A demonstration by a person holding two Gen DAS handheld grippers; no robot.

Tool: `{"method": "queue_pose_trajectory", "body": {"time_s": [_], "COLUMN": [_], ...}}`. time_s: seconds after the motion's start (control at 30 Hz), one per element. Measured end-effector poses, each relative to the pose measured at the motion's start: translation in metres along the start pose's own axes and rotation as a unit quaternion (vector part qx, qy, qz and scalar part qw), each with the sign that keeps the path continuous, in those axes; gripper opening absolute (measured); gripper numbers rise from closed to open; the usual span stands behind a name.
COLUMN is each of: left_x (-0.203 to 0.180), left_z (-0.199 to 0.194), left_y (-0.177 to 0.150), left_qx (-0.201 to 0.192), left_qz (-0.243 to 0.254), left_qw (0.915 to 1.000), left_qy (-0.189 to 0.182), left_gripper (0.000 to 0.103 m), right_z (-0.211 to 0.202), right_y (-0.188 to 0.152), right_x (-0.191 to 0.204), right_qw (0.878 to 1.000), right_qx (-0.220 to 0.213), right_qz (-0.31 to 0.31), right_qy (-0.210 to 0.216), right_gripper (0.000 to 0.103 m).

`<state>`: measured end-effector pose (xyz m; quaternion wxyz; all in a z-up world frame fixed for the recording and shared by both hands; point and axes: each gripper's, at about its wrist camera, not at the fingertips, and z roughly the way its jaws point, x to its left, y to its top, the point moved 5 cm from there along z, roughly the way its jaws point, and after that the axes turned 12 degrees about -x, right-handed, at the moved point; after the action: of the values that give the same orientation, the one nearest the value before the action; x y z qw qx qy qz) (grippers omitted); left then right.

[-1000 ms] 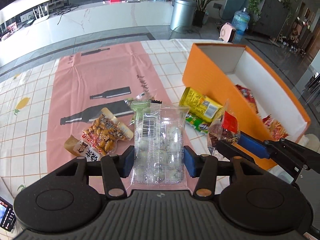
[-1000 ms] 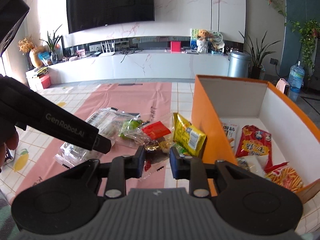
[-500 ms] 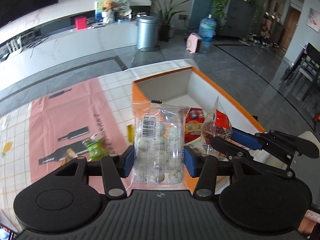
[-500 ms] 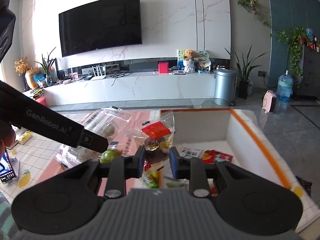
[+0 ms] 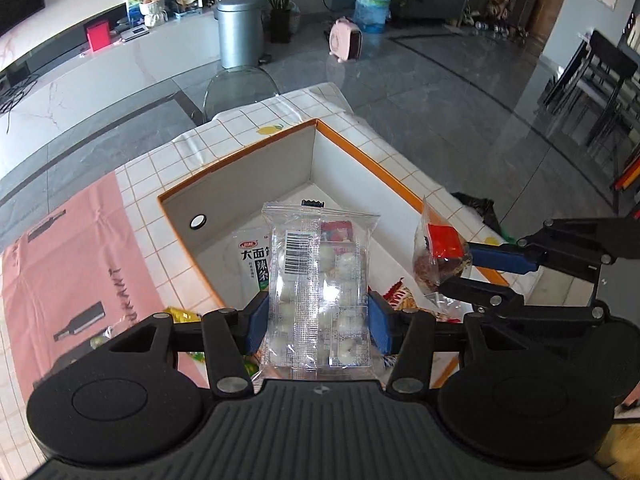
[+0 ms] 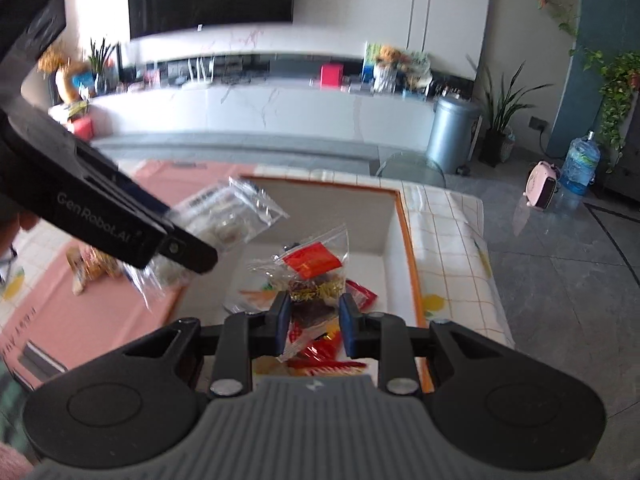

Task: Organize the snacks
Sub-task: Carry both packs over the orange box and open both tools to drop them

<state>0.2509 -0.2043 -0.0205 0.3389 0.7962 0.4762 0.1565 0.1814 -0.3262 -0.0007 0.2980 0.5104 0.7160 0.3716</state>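
My left gripper [image 5: 318, 322] is shut on a clear packet of white round sweets [image 5: 318, 284], held above the orange box [image 5: 240, 148]. My right gripper [image 6: 312, 318] is shut on a small clear bag with a red label and dark snacks [image 6: 314, 274], also over the box's white inside [image 6: 320, 216]. In the left wrist view that red-label bag [image 5: 438, 252] hangs at the right, pinched by the right gripper [image 5: 460, 270]. In the right wrist view the left gripper [image 6: 192, 250] reaches in from the left with its clear packet [image 6: 232, 216]. Several snack packs, one a white noodle pack [image 5: 250, 256], lie in the box.
The box stands on a checked tablecloth [image 5: 168, 188] beside a pink mat [image 5: 68, 256]. More snacks [image 6: 92, 264] lie on the mat left of the box. The table's far edge drops to a grey floor with a clear chair [image 5: 240, 88] and a metal bin [image 5: 240, 32].
Both grippers have carried their packets rightward from above the pink mat and loose snacks to above the orange box. Both grips are unchanged.
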Motion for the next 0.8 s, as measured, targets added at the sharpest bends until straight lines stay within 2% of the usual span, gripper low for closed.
{"method": "queue_pose_trajectory", "body": {"time_s": [0.23,0.47,0.8], "left_x": [-0.001,0.0,0.004], "left_z": [0.046,0.088,0.124], "left_y": [0.012,0.008,-0.009], "left_qx": [0.049,0.092,0.133], "left_qz": [0.041,0.101,0.156], "left_qw": [0.9977,0.9901,0.9778], "left_qy": [0.023,0.034,0.043], "left_gripper": [0.058,0.058,0.058], "right_z": [0.046,0.08,0.112], "right_y": [-0.01,-0.016,-0.024], "right_x": [-0.022,-0.01,-0.009], "right_qw": [0.997,0.984,0.973], "right_qx": [0.065,0.107,0.148], "right_qz": [-0.045,-0.134,-0.167], "right_qy": [0.017,0.047,0.056], "right_gripper": [0.023,0.023,0.023]}}
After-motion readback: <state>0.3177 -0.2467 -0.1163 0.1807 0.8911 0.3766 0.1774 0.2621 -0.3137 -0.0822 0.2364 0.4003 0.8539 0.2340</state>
